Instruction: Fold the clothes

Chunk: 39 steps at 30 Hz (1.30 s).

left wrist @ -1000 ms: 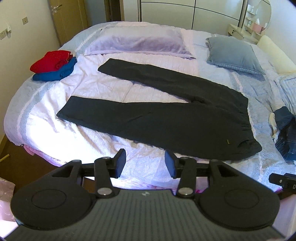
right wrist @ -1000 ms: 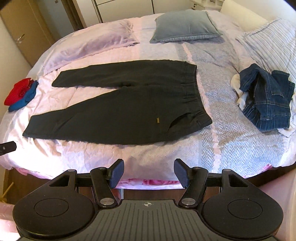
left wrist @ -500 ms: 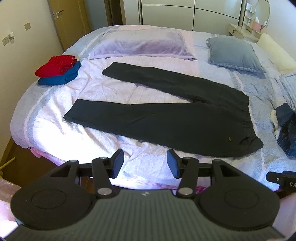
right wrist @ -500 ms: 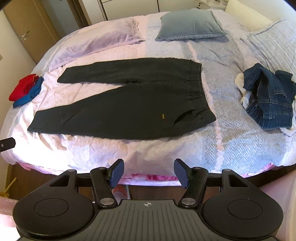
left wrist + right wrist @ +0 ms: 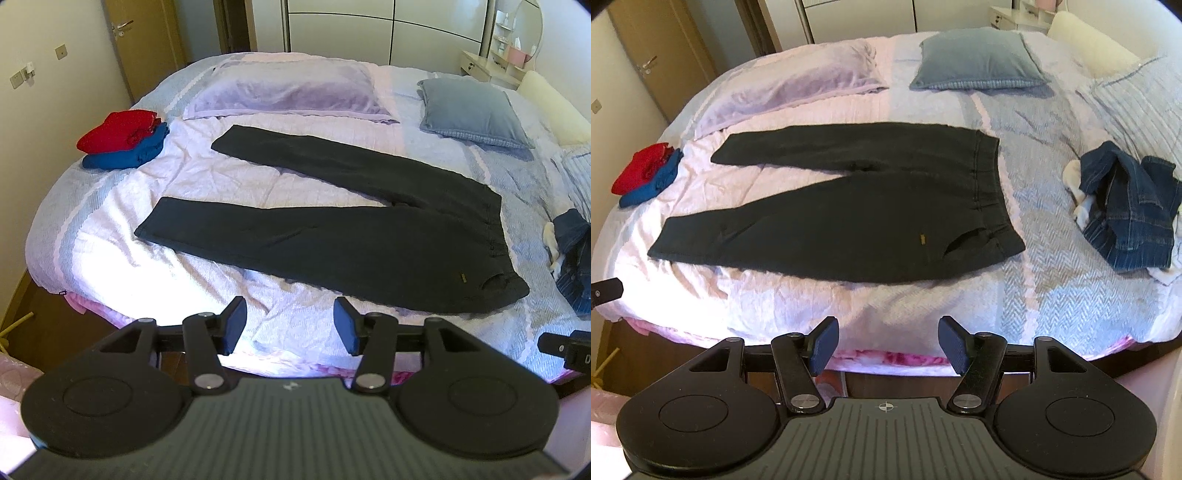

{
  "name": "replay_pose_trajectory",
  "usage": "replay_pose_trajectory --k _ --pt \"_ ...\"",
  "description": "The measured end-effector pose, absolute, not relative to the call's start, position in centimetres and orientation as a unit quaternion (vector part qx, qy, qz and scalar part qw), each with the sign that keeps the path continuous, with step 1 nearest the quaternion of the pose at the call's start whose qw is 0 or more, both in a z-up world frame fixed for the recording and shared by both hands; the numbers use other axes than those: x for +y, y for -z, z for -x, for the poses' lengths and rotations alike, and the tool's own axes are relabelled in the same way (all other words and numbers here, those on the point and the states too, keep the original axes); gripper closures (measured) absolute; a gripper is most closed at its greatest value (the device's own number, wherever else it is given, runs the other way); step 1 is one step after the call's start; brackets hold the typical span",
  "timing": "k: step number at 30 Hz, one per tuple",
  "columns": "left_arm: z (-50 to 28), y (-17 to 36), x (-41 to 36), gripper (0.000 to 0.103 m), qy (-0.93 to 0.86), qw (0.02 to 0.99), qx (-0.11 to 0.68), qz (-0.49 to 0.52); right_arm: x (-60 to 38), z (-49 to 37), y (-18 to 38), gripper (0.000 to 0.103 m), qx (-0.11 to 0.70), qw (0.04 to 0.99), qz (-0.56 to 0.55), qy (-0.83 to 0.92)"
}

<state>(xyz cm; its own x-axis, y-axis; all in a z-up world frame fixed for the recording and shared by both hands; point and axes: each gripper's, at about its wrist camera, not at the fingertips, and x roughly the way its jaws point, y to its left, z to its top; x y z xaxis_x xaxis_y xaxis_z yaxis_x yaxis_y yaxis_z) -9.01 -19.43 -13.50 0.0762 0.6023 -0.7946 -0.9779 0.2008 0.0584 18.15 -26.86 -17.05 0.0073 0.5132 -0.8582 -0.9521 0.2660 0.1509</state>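
Since the earlier frame, the left gripper (image 5: 290, 325) jaws have been opening; nothing is held. The right gripper (image 5: 885, 345) stands wide, empty. Ahead on the bed (image 5: 110, 258), black trousers (image 5: 332, 236) lie crosswise, waistband nearer the right gripper. Jeans (image 5: 1130, 210) lie farther right; nothing obstructs.

I'm in a home bedroom — ahead of my fingers spreads a made bed (image 5: 110, 258) with pillows (image 5: 288, 92) at its far side, wardrobe doors (image 5: 369, 33) beyond, a dressing table (image 5: 491, 66) off right.
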Motion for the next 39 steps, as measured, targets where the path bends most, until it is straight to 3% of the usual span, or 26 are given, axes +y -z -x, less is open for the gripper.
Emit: replay_pose_trajectory --k 22,39 --pt "8.2 14.4 -16.0 0.054 -0.583 0.675 0.368 0.262 -23.7 -18.6 17.5 0.04 0.436 0.66 0.248 -0.559" --pt "6.0 16.7 1.7 0.054 -0.534 0.703 0.4 0.248 -10.8 -21.1 20.1 0.04 0.482 0.685 0.237 -0.492"
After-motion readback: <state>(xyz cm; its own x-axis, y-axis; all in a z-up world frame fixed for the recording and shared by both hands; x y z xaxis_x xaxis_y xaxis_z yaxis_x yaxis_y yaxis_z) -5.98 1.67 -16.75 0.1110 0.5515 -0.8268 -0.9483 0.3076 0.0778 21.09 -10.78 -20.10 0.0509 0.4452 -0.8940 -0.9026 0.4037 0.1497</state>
